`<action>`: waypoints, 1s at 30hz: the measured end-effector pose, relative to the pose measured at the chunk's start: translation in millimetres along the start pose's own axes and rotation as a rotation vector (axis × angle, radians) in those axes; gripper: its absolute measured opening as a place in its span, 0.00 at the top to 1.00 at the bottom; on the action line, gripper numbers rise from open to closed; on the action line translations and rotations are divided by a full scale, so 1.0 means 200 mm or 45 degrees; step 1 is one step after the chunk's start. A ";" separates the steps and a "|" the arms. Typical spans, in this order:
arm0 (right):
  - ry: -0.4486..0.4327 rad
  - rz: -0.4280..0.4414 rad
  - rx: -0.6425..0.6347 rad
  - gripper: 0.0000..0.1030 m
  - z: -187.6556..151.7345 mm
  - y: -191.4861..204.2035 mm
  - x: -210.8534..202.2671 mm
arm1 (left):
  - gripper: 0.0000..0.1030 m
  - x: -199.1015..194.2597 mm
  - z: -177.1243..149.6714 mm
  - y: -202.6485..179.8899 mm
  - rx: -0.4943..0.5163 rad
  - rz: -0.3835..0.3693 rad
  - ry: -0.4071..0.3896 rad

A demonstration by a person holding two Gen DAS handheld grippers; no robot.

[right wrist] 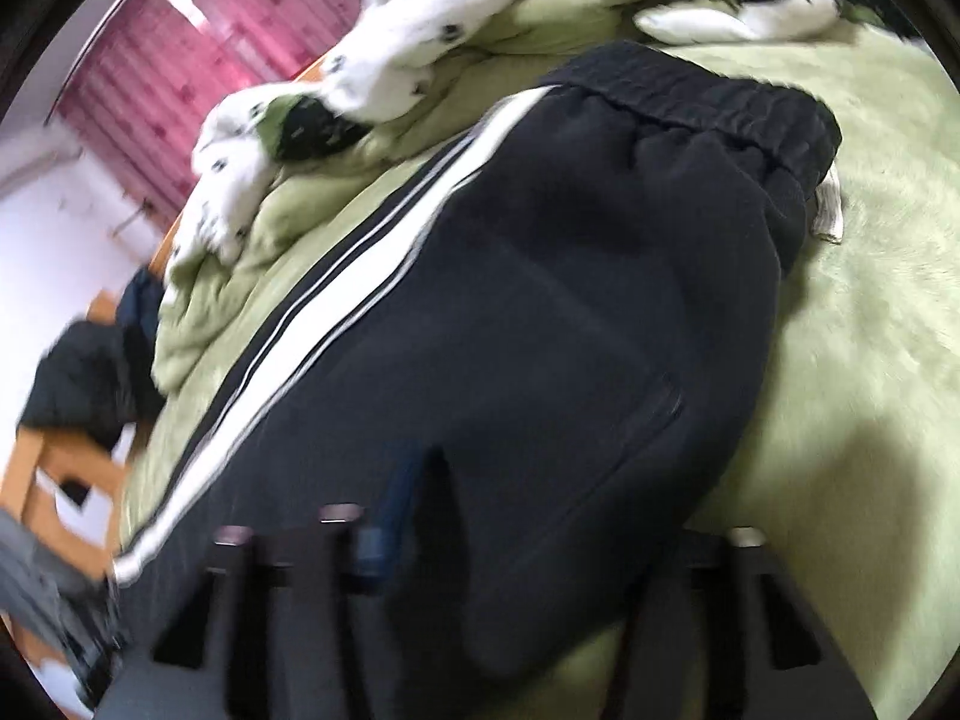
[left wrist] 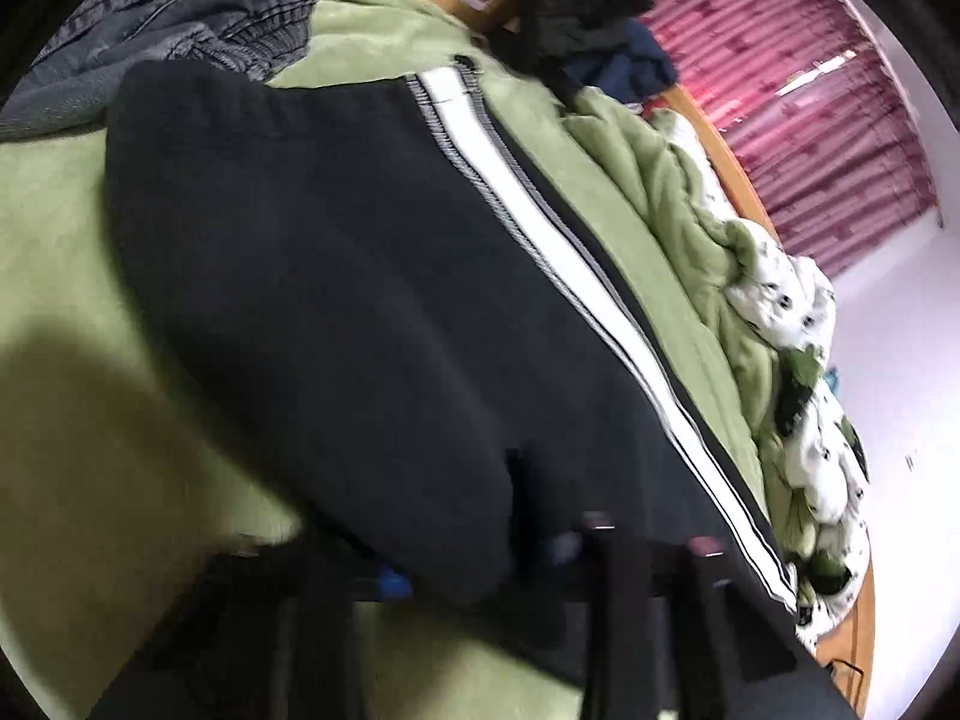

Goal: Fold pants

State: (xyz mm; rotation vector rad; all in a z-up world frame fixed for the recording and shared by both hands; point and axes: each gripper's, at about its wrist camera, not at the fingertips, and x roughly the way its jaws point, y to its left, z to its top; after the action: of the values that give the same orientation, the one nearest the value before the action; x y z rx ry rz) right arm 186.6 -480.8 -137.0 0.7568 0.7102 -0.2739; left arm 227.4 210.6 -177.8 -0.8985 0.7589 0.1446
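Both grippers, left gripper [left wrist: 516, 540] and right gripper [right wrist: 432, 516], pinch dark folds of the pants [left wrist: 336, 300]. These black pants with a white side stripe [left wrist: 540, 228] lie lengthwise on the green blanket [left wrist: 72, 276], waistband [right wrist: 708, 96] away from the right camera. Pink curtains [left wrist: 828, 120] hang behind.

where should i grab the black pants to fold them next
Probably grip the elastic waistband at its free corner near the white tag, coming in from the bare green blanket side: that thick edge lies flat there, away from the rumpled bedding.
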 end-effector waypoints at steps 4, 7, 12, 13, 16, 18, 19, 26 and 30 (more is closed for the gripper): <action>-0.039 0.038 0.012 0.88 0.05 0.01 -0.06 | 0.89 -0.06 0.00 -0.05 0.070 0.033 -0.038; -0.082 0.103 0.005 0.88 0.06 0.03 -0.25 | 0.89 -0.20 -0.04 -0.13 0.203 0.039 -0.063; -0.085 0.054 -0.065 0.88 0.01 0.00 -0.54 | 0.89 -0.40 -0.17 -0.15 0.292 0.022 -0.006; -0.070 0.049 -0.066 0.88 -0.01 -0.06 -0.62 | 0.89 -0.45 -0.21 -0.14 0.304 0.015 0.012; -0.031 0.042 -0.060 0.88 -0.09 -0.21 -0.79 | 0.89 -0.58 -0.38 -0.06 0.326 -0.024 0.095; -0.009 0.023 -0.089 0.88 -0.16 -0.31 -0.91 | 0.89 -0.65 -0.48 -0.02 0.359 -0.041 0.135; -0.001 0.010 -0.101 0.88 -0.20 -0.36 -0.96 | 0.89 -0.68 -0.53 -0.01 0.385 -0.043 0.149; -0.001 -0.082 -0.091 0.67 -0.44 -0.61 -1.06 | 0.78 -0.73 -0.69 0.10 0.436 -0.016 0.147; -0.079 -0.066 -0.049 0.51 -0.51 -0.71 -1.20 | 0.58 -0.82 -0.72 0.11 0.434 0.063 0.136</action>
State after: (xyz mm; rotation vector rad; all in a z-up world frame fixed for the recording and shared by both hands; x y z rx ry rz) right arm -105.4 -513.7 -102.0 0.6911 0.6749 -0.3288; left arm 20.2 147.8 -140.3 -0.5670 0.8743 0.0089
